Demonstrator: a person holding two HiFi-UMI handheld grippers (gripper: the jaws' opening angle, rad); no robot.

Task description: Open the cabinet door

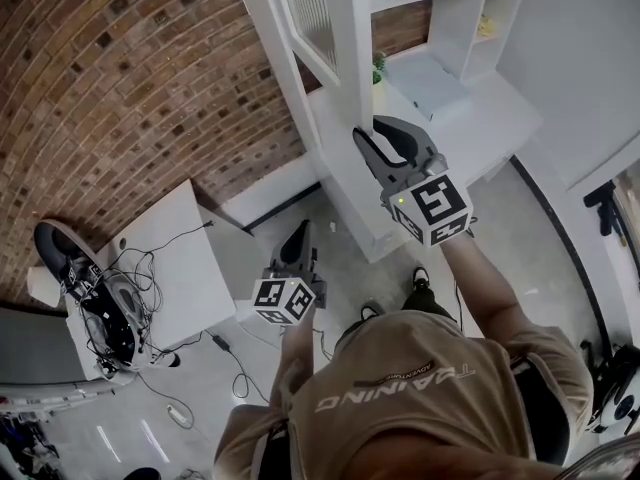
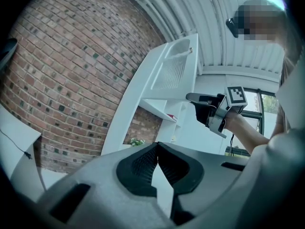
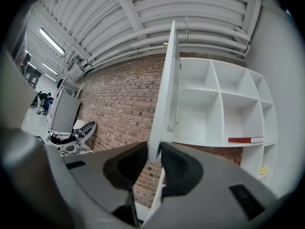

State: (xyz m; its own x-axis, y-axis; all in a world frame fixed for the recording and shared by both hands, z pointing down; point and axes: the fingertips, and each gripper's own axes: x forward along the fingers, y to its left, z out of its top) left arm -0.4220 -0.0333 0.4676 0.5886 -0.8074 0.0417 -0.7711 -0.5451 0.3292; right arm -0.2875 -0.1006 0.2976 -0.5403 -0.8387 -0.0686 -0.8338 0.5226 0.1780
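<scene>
The white cabinet door (image 1: 335, 38) with a slatted panel stands swung out from the open shelves (image 1: 455, 23). In the right gripper view the door (image 3: 169, 80) shows edge-on in front of the shelf compartments (image 3: 219, 104). My right gripper (image 1: 366, 130) points level at the door's lower edge. That edge sits in the narrow gap of my right gripper (image 3: 154, 149), with the pads just off it. My left gripper (image 1: 300, 232) hangs lower and to the left, away from the cabinet. The left gripper (image 2: 156, 147) is shut and empty, and it looks toward the door (image 2: 174, 68).
A red book (image 3: 245, 139) lies on a shelf and a small plant (image 1: 378, 68) stands on the white counter (image 1: 480, 118) below. A brick wall (image 1: 130, 78) runs along the left. A white table (image 1: 170, 258) with tangled cables and a black chair (image 1: 60, 253) stand at lower left.
</scene>
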